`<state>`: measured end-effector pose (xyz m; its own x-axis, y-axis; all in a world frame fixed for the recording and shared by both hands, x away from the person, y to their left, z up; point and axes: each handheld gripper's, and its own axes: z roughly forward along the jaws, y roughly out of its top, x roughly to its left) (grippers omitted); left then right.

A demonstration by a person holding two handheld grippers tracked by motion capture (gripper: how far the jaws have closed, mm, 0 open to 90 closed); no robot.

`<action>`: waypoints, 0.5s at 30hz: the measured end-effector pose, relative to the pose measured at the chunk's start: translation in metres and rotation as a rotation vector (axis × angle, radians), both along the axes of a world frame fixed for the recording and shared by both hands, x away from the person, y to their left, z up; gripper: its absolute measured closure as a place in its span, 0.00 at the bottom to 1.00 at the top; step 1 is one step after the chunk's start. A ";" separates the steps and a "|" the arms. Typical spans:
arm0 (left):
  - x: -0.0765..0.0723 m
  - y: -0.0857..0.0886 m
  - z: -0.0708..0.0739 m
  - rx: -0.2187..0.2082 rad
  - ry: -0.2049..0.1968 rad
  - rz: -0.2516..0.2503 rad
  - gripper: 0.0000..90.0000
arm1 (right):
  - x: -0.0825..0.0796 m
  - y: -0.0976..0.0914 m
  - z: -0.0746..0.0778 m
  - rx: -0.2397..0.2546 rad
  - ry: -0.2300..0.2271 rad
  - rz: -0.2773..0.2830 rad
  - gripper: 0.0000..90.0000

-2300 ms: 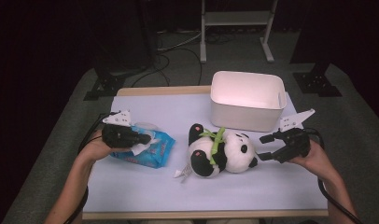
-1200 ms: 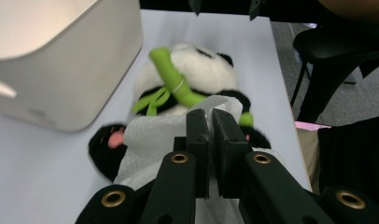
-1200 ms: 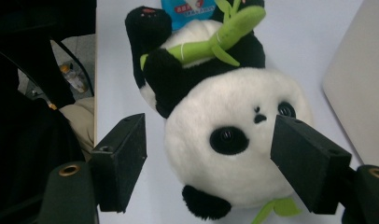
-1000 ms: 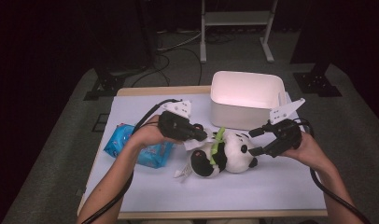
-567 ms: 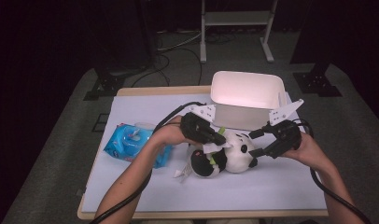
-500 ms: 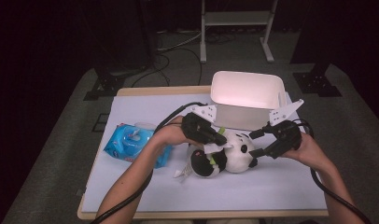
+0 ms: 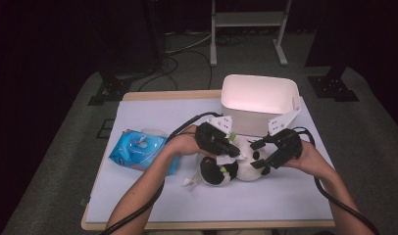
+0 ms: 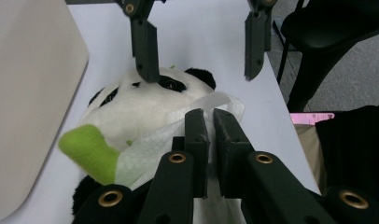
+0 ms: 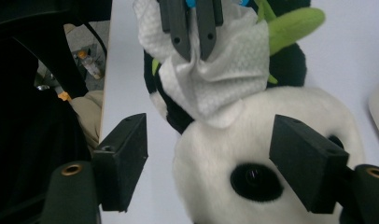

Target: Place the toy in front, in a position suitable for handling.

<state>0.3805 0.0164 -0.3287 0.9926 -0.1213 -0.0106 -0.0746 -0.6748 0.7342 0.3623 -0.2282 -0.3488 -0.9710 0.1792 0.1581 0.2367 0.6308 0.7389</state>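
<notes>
The left gripper (image 8: 206, 122) has its fingers pinched tight on a white wipe (image 8: 155, 151) draped over the panda toy (image 7: 234, 164) lying mid-tabletop (image 7: 153, 110). The right gripper (image 9: 215, 165) gapes wide around the panda's head, not yet gripping. I'd steady the head first, then wipe gently so the cloth doesn't slip.

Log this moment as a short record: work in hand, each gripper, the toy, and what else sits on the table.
work: wiping a panda plush toy with a white wipe
left gripper: shut on the wipe, held against the panda's head
right gripper: jaws open, one on each side of the panda's head
panda: lying on the white table, a green leaf at its neck
wipes pack: blue, lying left of the panda
bin: white, behind the panda
</notes>
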 end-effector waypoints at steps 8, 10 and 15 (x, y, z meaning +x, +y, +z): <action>-0.001 0.004 0.001 -0.003 0.001 0.002 0.93 | 0.005 0.017 -0.001 0.001 -0.020 0.042 0.54; -0.001 0.004 0.000 -0.003 0.005 0.004 0.92 | 0.006 0.018 -0.001 0.002 -0.027 0.042 0.58; -0.001 0.006 0.001 -0.007 0.006 0.006 0.89 | 0.010 0.024 -0.004 -0.007 -0.032 0.052 0.80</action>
<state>0.3795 0.0223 -0.3275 0.9932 -0.1152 -0.0156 -0.0662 -0.6704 0.7390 0.3726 -0.2040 -0.3528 -0.9836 0.1295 0.1258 0.1799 0.6465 0.7414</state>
